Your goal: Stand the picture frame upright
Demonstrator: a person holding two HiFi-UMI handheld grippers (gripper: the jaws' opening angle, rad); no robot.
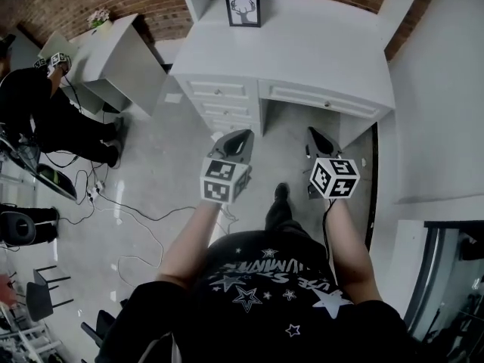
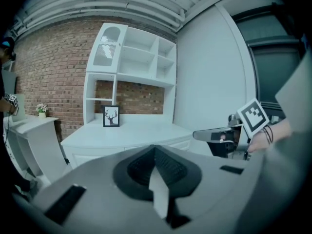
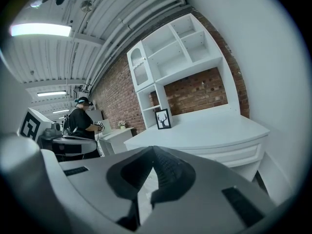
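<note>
A black picture frame (image 1: 243, 9) with a deer print stands upright at the back of the white desk (image 1: 318, 51), against the shelf unit. It also shows in the left gripper view as the picture frame (image 2: 111, 116) and in the right gripper view as the picture frame (image 3: 163, 119). My left gripper (image 1: 240, 138) and right gripper (image 1: 313, 134) hang over the floor in front of the desk, well short of the frame. Both are shut with nothing between the jaws. The left gripper (image 2: 155, 149) and right gripper (image 3: 153, 150) point toward the desk.
A white shelf unit (image 2: 131, 62) rises behind the desk against a brick wall. Drawers (image 1: 223, 97) face me. A second white desk (image 1: 113, 59) stands at the left, with a person (image 1: 38, 104) beside it. Cables (image 1: 128, 210) lie on the floor. A white wall (image 1: 446, 89) is at the right.
</note>
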